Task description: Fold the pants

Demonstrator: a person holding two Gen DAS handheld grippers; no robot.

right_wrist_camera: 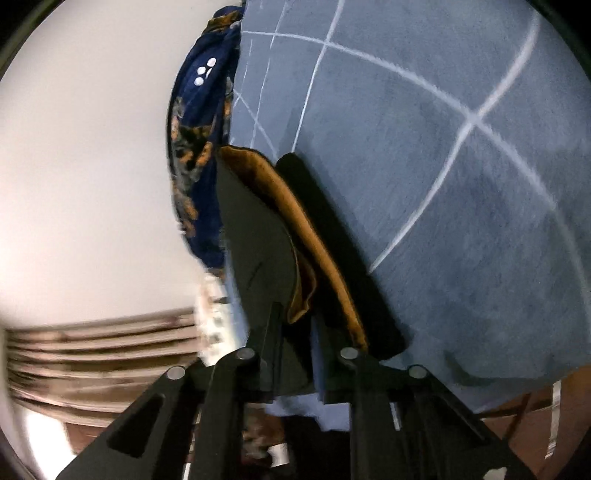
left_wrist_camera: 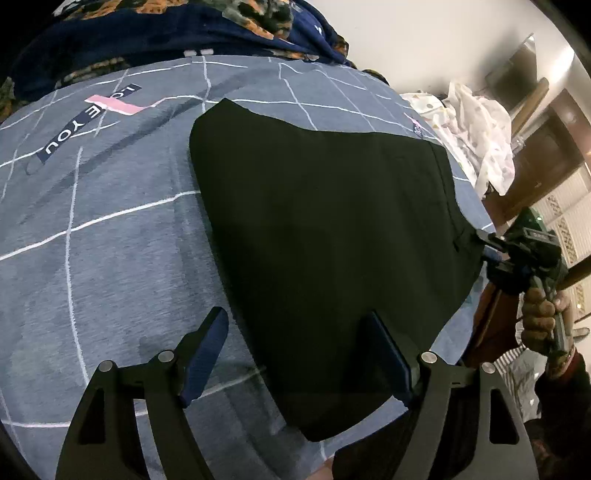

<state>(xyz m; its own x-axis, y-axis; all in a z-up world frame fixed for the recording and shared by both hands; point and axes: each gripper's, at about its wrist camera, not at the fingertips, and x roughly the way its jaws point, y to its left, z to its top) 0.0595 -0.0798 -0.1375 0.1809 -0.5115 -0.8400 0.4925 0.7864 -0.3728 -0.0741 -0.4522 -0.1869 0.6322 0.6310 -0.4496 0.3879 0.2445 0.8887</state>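
Grid bedsheet: black pants flat, right gripper pinching edge, left gripper open.

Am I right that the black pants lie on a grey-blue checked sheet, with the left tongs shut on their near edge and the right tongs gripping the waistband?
Not quite. In the left wrist view the left tongs stand open above the black pants, gripping nothing. The rest holds: the pants lie on the grey-blue checked sheet, and the right tongs are shut on the waistband.

Grey grid bedsheet; navy floral blanket behind; white dotted cloth at right.
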